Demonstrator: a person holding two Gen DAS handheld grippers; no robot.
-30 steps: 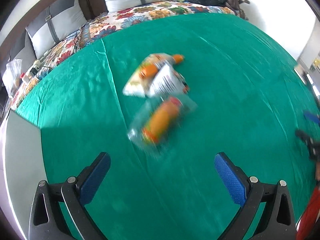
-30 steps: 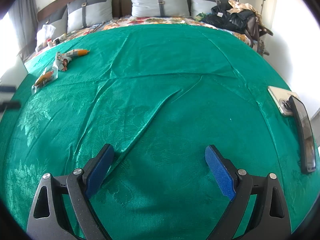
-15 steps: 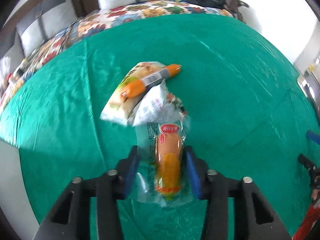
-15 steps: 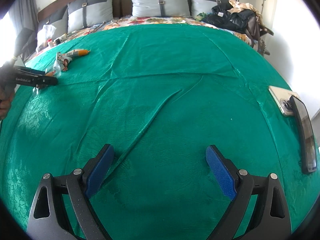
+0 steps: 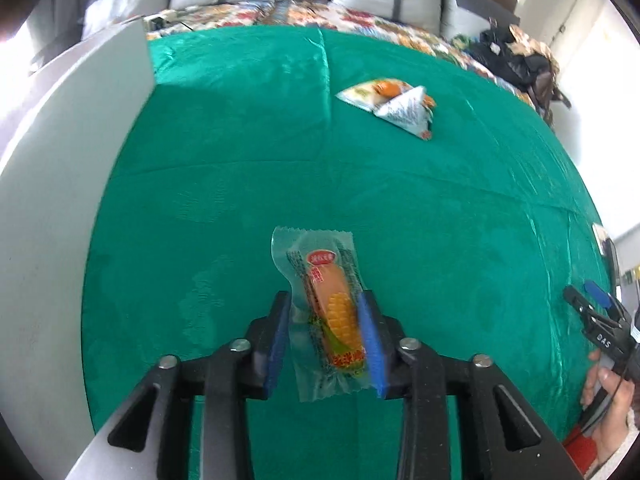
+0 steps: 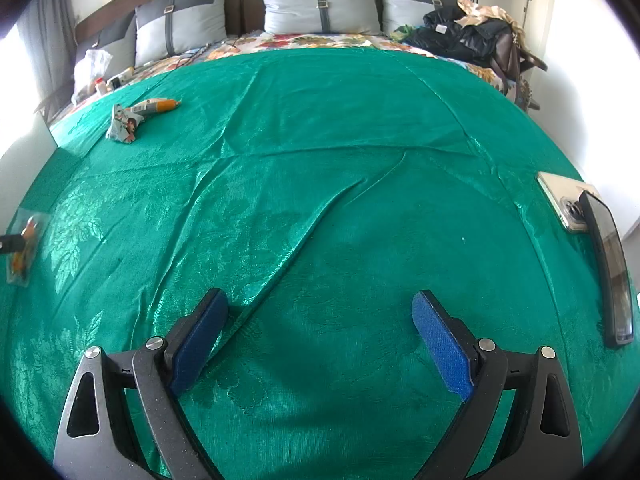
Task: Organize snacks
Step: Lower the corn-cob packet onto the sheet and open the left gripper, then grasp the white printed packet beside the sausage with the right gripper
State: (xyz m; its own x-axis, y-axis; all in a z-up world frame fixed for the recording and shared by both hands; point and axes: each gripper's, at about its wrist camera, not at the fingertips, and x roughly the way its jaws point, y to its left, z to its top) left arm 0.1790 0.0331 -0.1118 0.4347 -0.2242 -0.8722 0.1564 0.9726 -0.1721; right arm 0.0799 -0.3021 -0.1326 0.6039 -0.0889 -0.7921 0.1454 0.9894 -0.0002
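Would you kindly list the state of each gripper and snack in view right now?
Left gripper: shut on the corn snack, its jaws just reopened slightly.
Corn snack: sealed, held off the green cover.
Right gripper: open, empty.
Two other snack packets: lying together on the cover.

A bed with a green cover (image 6: 320,140) carries two snack packets (image 6: 128,120) far left, pillows (image 6: 320,0) at its far end, and two phones (image 6: 592,232) at the right edge.
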